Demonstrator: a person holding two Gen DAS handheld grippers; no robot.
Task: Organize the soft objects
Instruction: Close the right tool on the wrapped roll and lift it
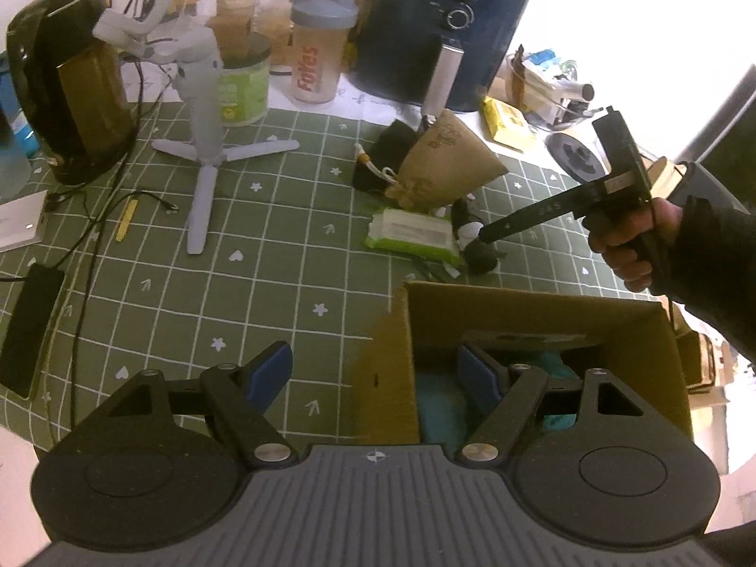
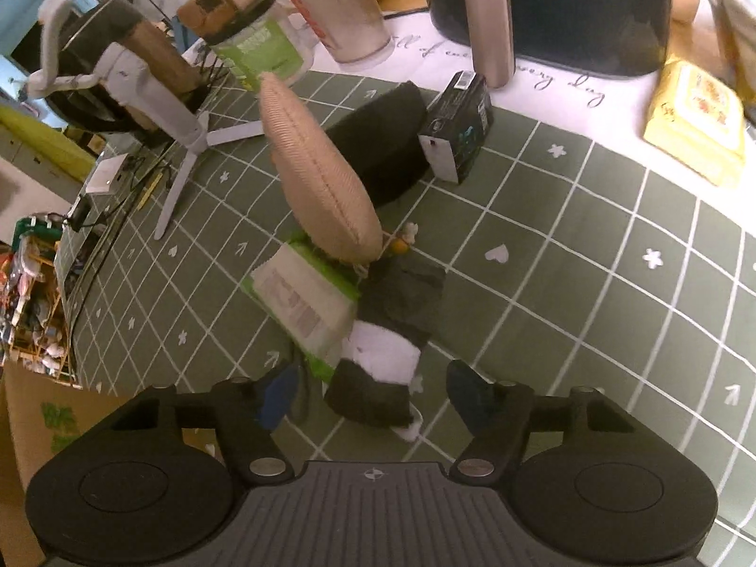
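Observation:
My right gripper [image 2: 373, 394] is low over the green checked tablecloth [image 2: 567, 245]. A black-and-white soft item [image 2: 378, 378] lies between its blue pads, which stand apart from it on both sides. Behind it lie a green wipes pack [image 2: 302, 302], a dark grey cloth [image 2: 406, 293] and a beige ribbed pouch [image 2: 321, 175]. My left gripper [image 1: 373, 373] is open and empty, straddling the left wall of a cardboard box [image 1: 406, 354] that holds teal cloth [image 1: 439, 406]. In the left wrist view a hand [image 1: 623, 245] holds the right gripper [image 1: 482, 236] down at the soft pile.
A grey tripod gimbal [image 1: 203, 118], a dark kettle [image 1: 71, 85], a shaker bottle [image 1: 319, 47] and a blue air fryer [image 1: 439, 23] stand at the back. A phone [image 1: 30, 330] and cables lie at the left. A black carton [image 2: 456, 127] and a yellow pack [image 2: 694, 123] lie beyond the pile.

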